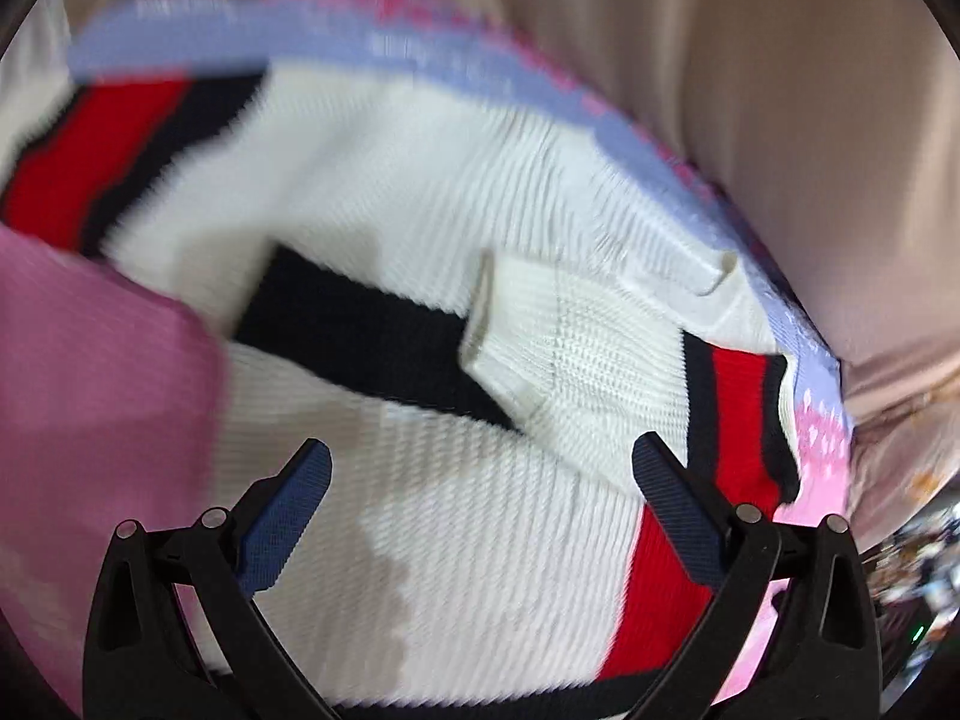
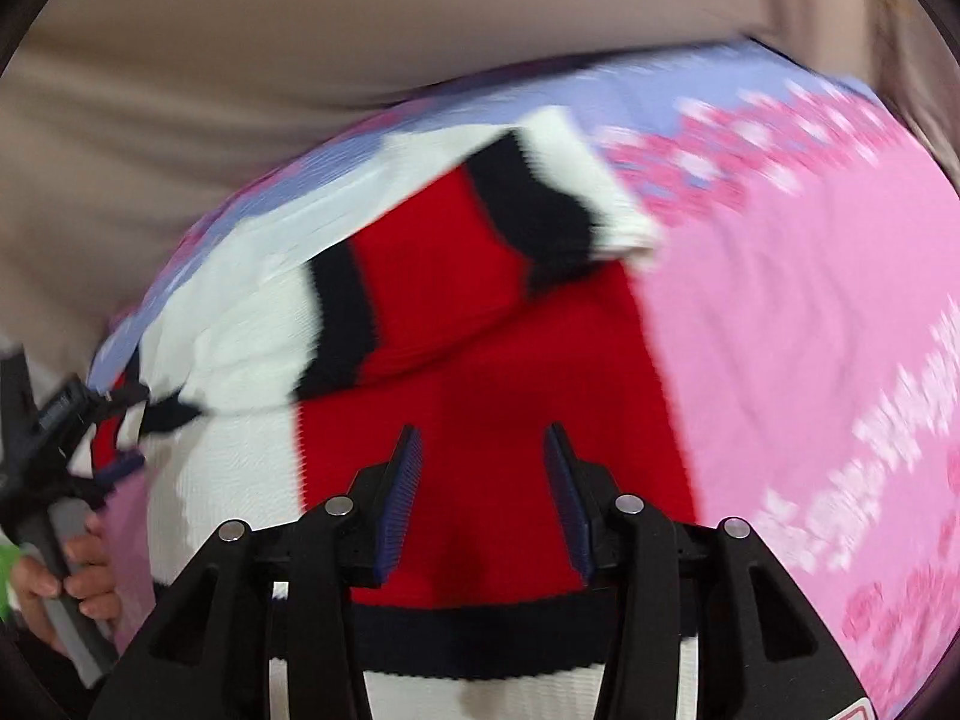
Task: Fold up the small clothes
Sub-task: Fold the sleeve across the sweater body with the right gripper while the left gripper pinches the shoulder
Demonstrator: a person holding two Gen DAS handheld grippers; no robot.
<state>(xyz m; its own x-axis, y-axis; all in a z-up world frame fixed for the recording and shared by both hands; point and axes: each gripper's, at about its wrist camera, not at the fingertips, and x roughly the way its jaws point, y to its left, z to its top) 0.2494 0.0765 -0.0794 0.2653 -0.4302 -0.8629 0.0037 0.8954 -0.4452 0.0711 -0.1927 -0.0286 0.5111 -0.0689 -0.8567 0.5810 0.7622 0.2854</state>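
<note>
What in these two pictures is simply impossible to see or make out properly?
- White knit sweater: left wrist view, its whole outline; motion blur smears it and the frame edges cut it off.
- Pink and lilac cloth: right wrist view, its white pattern is blurred beyond reading.
- Left gripper: right wrist view, cut by the left edge, so its jaws are unclear there.
- Bottom hem: right wrist view, hidden behind the right gripper.
</note>
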